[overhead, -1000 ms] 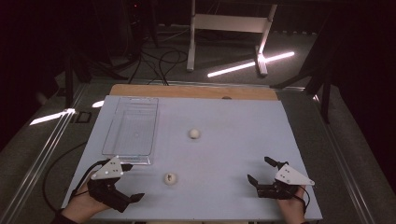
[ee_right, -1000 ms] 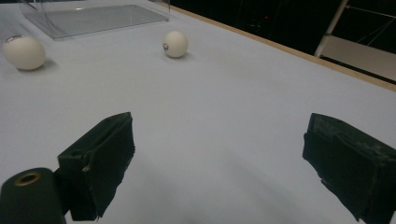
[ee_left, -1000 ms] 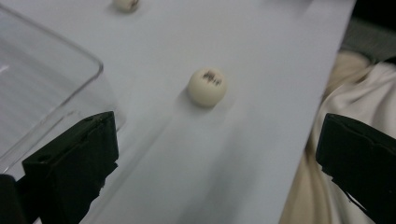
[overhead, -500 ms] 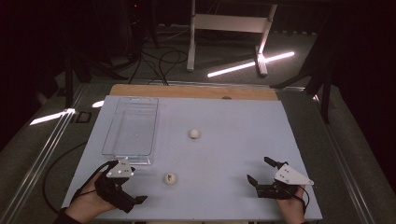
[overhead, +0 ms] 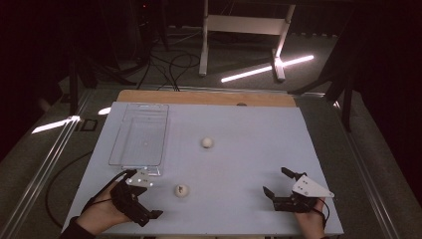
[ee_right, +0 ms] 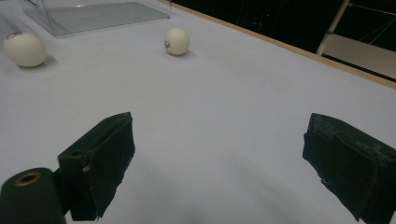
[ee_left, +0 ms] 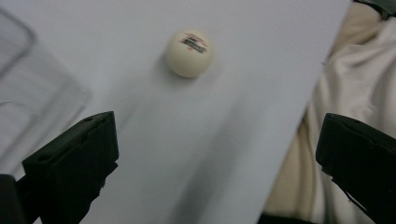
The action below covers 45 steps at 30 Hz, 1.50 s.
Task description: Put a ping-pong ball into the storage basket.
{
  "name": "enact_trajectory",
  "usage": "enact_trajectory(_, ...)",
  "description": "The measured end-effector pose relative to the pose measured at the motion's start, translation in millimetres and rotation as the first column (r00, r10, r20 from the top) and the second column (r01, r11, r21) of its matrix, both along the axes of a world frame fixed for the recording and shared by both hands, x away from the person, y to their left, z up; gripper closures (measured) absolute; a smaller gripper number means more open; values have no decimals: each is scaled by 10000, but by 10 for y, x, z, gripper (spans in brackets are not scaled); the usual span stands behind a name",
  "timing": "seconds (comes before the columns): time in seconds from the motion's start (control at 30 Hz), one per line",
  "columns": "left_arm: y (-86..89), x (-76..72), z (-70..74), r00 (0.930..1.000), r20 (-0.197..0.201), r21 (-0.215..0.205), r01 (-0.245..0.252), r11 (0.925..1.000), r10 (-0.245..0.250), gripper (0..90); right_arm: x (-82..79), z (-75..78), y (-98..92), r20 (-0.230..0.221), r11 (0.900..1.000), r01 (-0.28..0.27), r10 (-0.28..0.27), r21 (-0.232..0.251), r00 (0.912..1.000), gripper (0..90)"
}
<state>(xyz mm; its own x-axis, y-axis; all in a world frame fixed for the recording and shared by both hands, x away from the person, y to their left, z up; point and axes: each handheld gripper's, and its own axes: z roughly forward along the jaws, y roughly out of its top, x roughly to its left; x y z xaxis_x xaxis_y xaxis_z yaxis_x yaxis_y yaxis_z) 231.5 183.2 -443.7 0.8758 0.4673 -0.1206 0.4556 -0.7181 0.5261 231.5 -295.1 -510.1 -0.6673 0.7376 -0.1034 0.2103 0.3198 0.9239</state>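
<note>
Left gripper (ee_left: 215, 154) — jaws spread wide, holding nothing — faces a cream ball (ee_left: 189, 53) just ahead; clear tray (ee_left: 32, 98) beside its left jaw.

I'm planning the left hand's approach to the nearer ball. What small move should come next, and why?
Probably ease the left gripper forward until the nearer ball sits between its jaws. In the left gripper view the jaws stand wide open and the ball lies ahead of them, untouched on the white table. The clear tray stands close beside that path, so keep clear of it.
</note>
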Motion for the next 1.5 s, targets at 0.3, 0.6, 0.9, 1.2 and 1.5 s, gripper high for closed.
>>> enact_trajectory(0.3,-78,56,6,9996,-280,30,80,10000,-79,5,0,0,1,10,10000,-36,37,-24,10000,91)
enact_trajectory(0.6,-187,114,10,9985,-488,330,274,9991,-258,5,-1,2,1,7,10000,-17,17,5,10000,92)
enact_trajectory(0.9,-301,173,27,9959,-796,601,483,9970,-434,5,2,-2,-1,-6,10000,-31,31,-14,10000,92)
enact_trajectory(1.2,-425,214,84,9915,-883,828,1028,9913,-955,5,4,-7,2,-15,10000,-28,28,-33,10000,92)
enact_trajectory(1.5,-536,251,131,9870,-861,976,1437,9848,-1355,5,3,-8,6,-36,10000,-69,68,-57,10000,92)
